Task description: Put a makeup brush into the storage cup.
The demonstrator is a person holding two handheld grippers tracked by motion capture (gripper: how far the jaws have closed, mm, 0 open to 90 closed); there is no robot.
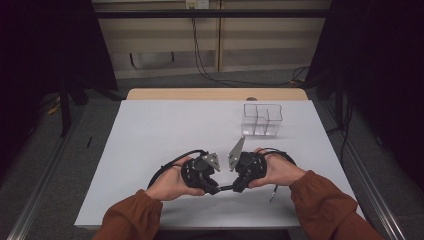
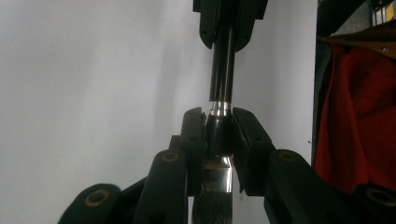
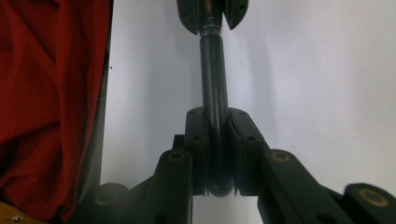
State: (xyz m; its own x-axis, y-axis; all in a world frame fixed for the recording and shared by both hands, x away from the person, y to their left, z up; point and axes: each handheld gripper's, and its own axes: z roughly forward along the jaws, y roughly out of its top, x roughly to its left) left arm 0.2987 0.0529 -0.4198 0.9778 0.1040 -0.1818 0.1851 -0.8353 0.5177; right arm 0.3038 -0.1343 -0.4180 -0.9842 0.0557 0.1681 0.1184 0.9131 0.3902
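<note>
Two grippers face each other near the table's front edge, and between them you hold one black-handled brush level above the white table. Your left gripper pinches it at the dark collar just past the silver ferrule, with the bristles falling back between its arms. Your right gripper has its jaws closed on the rounded tail end of the handle; the pads press the shaft on both sides. In the high view the left gripper and right gripper nearly meet tip to tip, with the brush bridging the short gap.

Measured from the brush, the front edge of the table lies close toward you, so room there is short. A thin dark stick-like thing lies just right of your right hand; I cannot tell what it is. To the left of the brush the white surface runs open to the left edge. Beyond the brush and slightly right stands a clear divided organizer, well apart, near the far right part of the table. Past it a wooden strip marks the far edge.
</note>
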